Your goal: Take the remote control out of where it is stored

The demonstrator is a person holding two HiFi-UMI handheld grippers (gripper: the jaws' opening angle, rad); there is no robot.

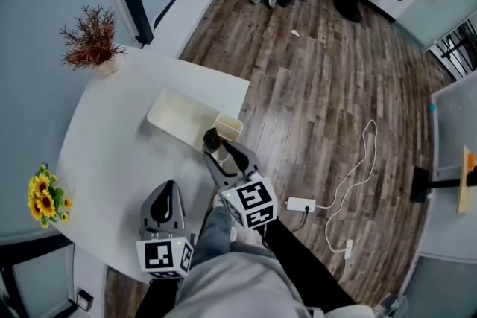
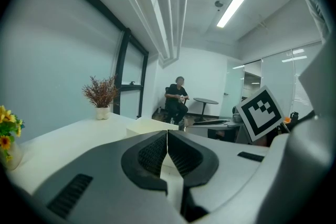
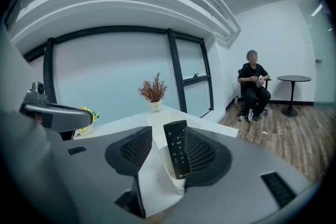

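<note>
Right gripper [image 3: 169, 147] jaws stand wide around the white holder [image 3: 157, 178] at the table [image 1: 112, 153] edge, with the remote control [image 3: 177, 150] upright in it, just beside one pad and unclamped. Grasp step, I reckon: next, close on it and lift straight up. Left gripper [image 2: 167, 150] is closed and empty.

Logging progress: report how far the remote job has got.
Done: the right hand-held gripper sits open around the remote. In hand: nothing clamped; the remote apparently stands in its white holder. To do: close and lift it out. The left hand-held gripper is shut, idle.
</note>
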